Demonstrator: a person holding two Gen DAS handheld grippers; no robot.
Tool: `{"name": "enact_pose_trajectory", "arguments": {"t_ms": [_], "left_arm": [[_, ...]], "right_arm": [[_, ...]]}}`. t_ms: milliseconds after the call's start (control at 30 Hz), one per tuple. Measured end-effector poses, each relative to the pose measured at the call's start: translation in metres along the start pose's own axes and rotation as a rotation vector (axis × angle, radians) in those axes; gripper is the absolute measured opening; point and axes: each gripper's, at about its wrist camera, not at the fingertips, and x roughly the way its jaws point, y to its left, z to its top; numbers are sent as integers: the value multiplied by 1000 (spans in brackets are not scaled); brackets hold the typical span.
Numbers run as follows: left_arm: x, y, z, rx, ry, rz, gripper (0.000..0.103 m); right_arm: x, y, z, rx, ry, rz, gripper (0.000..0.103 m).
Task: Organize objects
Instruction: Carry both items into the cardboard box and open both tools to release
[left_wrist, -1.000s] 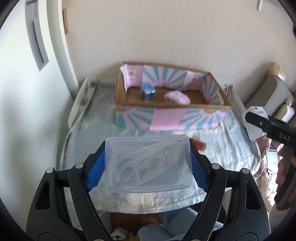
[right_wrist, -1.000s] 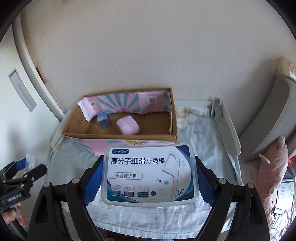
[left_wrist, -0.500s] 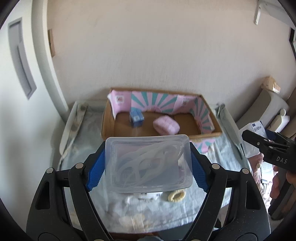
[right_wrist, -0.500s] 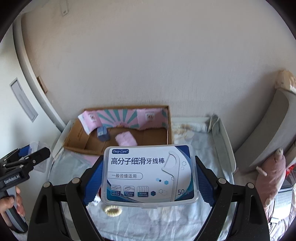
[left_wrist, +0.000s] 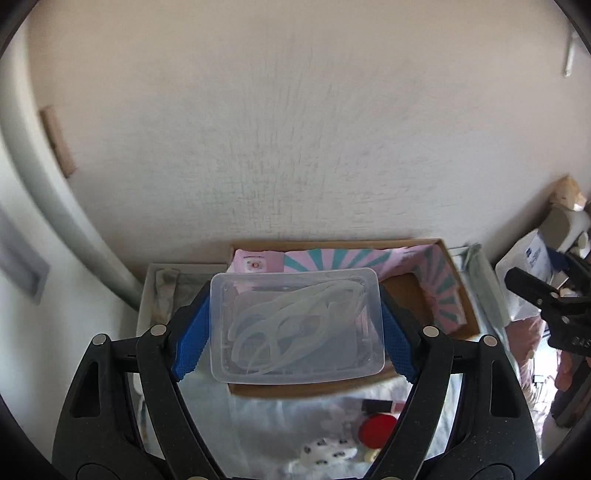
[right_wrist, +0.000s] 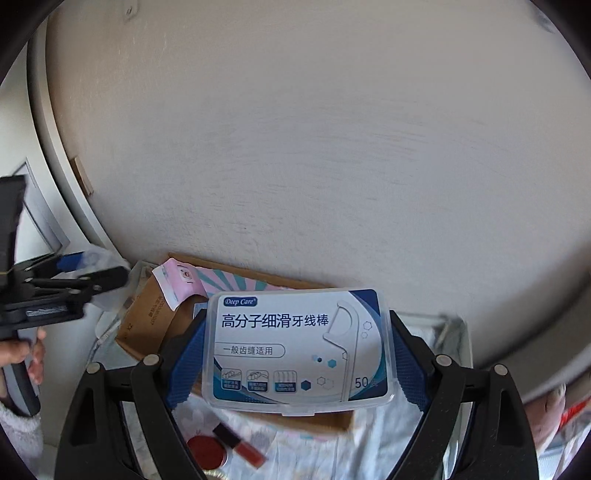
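My left gripper (left_wrist: 295, 326) is shut on a clear plastic box of floss picks (left_wrist: 295, 325), seen from its plain side, held high over the near part of the cardboard box with pink and teal lining (left_wrist: 443, 291). My right gripper (right_wrist: 297, 350) is shut on a labelled floss pick box (right_wrist: 299, 347) with a white and blue "Deep Care" label, held above the same cardboard box (right_wrist: 147, 317). Each gripper shows at the edge of the other's view: the right one (left_wrist: 543, 295), the left one (right_wrist: 74, 284).
On the pale cloth below lie a red round disc (left_wrist: 378, 434), a dark red lipstick tube (right_wrist: 240, 443), a white spotted item (left_wrist: 325, 456) and a cream ring (left_wrist: 371, 456). A plain wall (left_wrist: 295, 129) stands right behind the cardboard box. Bedding and bags lie at the right (left_wrist: 569, 221).
Both grippers have risen and moved forward with their floss boxes, so the cardboard box now sits lower and partly behind them. The small items on the cloth have come into view.
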Motion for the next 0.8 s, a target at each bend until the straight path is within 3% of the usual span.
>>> {"name": "enact_pose_trajectory", "arguments": {"t_ms": [200, 467, 800], "left_arm": [[53, -6, 13, 16, 81, 3, 79], [120, -25, 7, 49, 181, 4, 79], [163, -39, 0, 66, 254, -7, 79]], "right_arm": [[50, 18, 4, -121, 50, 29, 86], [118, 27, -29, -179, 213, 101, 86], [133, 18, -50, -152, 282, 135, 86]]}}
